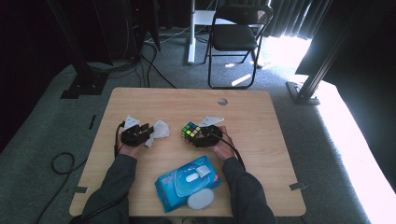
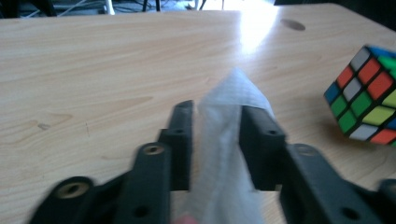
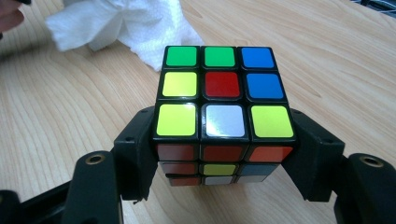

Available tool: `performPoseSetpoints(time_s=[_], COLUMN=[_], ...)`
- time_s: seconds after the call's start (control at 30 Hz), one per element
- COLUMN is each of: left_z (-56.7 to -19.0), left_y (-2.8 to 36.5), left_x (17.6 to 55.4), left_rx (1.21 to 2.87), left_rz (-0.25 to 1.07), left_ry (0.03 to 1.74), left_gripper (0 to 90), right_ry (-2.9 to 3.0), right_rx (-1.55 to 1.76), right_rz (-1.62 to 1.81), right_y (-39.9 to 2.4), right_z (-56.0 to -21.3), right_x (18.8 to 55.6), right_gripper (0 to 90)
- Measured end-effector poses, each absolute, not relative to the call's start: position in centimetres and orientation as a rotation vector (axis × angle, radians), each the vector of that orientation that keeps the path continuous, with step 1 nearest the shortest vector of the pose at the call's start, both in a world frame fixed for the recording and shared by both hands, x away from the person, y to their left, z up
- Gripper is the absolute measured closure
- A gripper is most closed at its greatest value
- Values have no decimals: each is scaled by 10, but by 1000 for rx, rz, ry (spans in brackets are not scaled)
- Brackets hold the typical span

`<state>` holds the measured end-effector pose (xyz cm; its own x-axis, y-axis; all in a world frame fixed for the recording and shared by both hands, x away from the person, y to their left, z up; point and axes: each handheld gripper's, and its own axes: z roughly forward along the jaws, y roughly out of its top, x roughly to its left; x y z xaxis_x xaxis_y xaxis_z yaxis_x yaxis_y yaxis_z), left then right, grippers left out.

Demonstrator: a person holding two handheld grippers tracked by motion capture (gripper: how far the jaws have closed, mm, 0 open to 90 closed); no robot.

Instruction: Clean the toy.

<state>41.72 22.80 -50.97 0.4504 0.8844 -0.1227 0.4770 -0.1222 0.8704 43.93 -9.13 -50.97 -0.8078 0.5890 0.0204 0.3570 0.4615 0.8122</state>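
A crumpled white wipe [image 1: 161, 129] lies on the wooden table [image 1: 261, 116], left of centre. My left gripper [image 1: 148, 130] sits at its near end. In the left gripper view the wipe [image 2: 233, 88] stands loosely between the parted jaws of the left gripper [image 2: 218, 112]. A Rubik's cube [image 1: 190, 130] is held just right of the wipe, with my right gripper [image 1: 198, 135] shut on it. In the right gripper view the cube [image 3: 222, 86] is clamped by its two sides in the right gripper [image 3: 224, 140], with a green, yellow, red and blue face up, and the wipe [image 3: 135, 23] lies beyond.
A blue pack of wet wipes [image 1: 187, 182] lies near the front edge between the person's forearms, with a white round lid [image 1: 201, 199] beside it. A cable hole [image 1: 222, 101] is at the table's far side. A folding chair [image 1: 236, 37] stands beyond the table.
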Motion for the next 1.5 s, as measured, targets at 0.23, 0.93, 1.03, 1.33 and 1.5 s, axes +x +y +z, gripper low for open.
performPoseSetpoints(time_s=[0.23,0.93,1.03,1.33,1.5], left_z=[-505,-502,-504,-505,-506], left_y=[230,232,232,232,232], left_x=[416,413,413,413,413], left_rx=[1731,1695,1695,1701,1705], left_rz=[552,549,547,543,536], left_ry=[1181,1152,1157,1166,1164], left_gripper=[525,479,479,480,480], right_ry=[2456,2473,2451,2354,2330], right_rx=[808,809,802,747,776], right_rz=[1226,1200,1226,1352,1361], right_y=[-89,-93,-97,-113,-123], right_z=[-516,-525,-521,-503,-506], right_x=[439,438,436,425,426], right_gripper=[343,267,247,425,575])
